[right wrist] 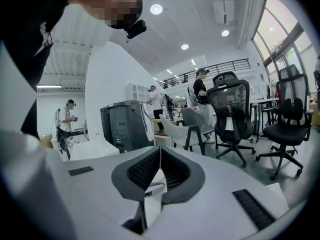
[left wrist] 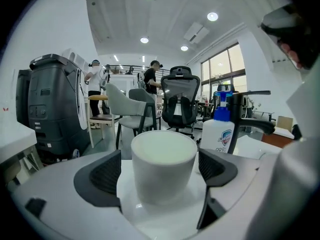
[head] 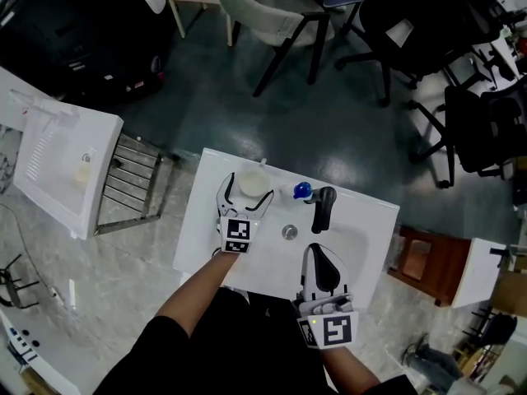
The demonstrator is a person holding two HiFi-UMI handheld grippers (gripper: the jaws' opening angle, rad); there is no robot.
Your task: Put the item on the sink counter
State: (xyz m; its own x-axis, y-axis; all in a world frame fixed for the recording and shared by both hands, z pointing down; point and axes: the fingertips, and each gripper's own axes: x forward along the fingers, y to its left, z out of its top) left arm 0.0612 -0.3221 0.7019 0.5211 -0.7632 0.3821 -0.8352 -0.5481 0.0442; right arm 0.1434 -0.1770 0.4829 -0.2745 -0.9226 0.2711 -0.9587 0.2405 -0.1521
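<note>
Standing between wide-apart jaws of left gripper (left wrist: 160, 170), white cup (left wrist: 163, 154) on sink counter (head: 202, 220).

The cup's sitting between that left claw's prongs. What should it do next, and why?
Probably draw the left gripper straight back: its jaws stand apart around the white cup, which already seems to rest upright on the sink counter.

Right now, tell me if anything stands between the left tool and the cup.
Nothing visible does. The white cup stands on the sink counter directly between the parted jaws of the left tool, a gap on each side. The soap bottle sits beyond it, to the right.
</note>
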